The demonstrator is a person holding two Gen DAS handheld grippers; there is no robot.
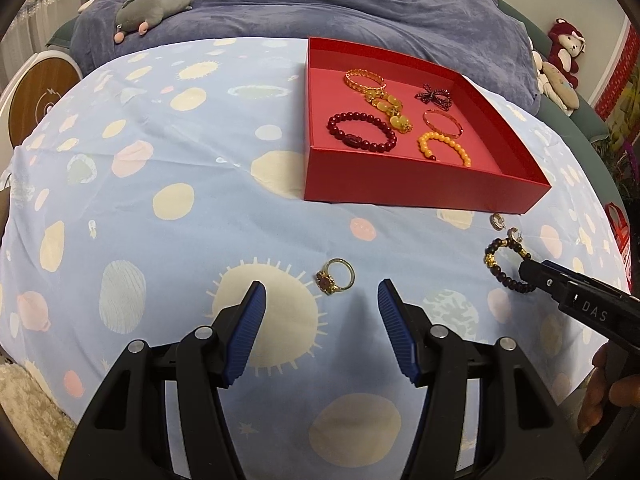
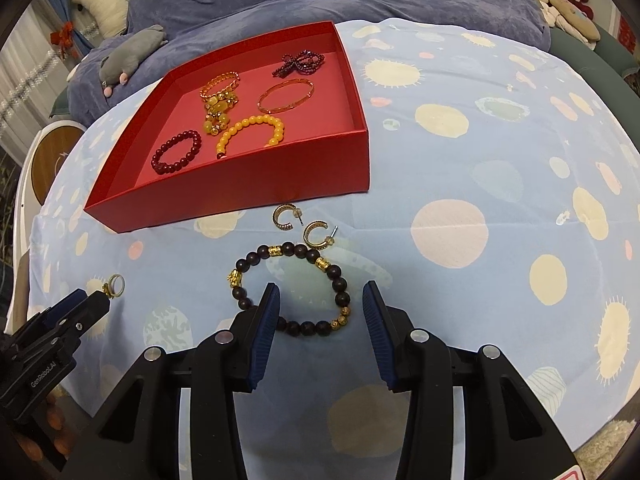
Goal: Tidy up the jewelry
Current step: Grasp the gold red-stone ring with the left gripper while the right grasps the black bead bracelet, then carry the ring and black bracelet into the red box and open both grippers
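A red box [image 1: 420, 188] [image 2: 240, 200] on the spotted blue cloth holds several bracelets, among them a dark red bead one [image 1: 362, 134] and a yellow bead one [image 2: 250, 132]. A gold ring with a red stone [image 1: 335, 276] [image 2: 114, 285] lies just ahead of my open, empty left gripper [image 1: 322, 300] [image 2: 94, 298]. A dark bead bracelet with gold charms [image 2: 296, 292] [image 1: 506, 258] lies on the cloth; my open right gripper [image 2: 320, 300] [image 1: 526, 270] straddles its near side. Two gold hoop earrings [image 2: 300, 226] lie between it and the box.
A blue blanket [image 1: 320, 4] with a grey plush toy [image 1: 154, 10] lies behind the box. More plush toys [image 1: 562, 60] sit at the far right. A round wooden-topped stand [image 1: 38, 98] is at the left edge.
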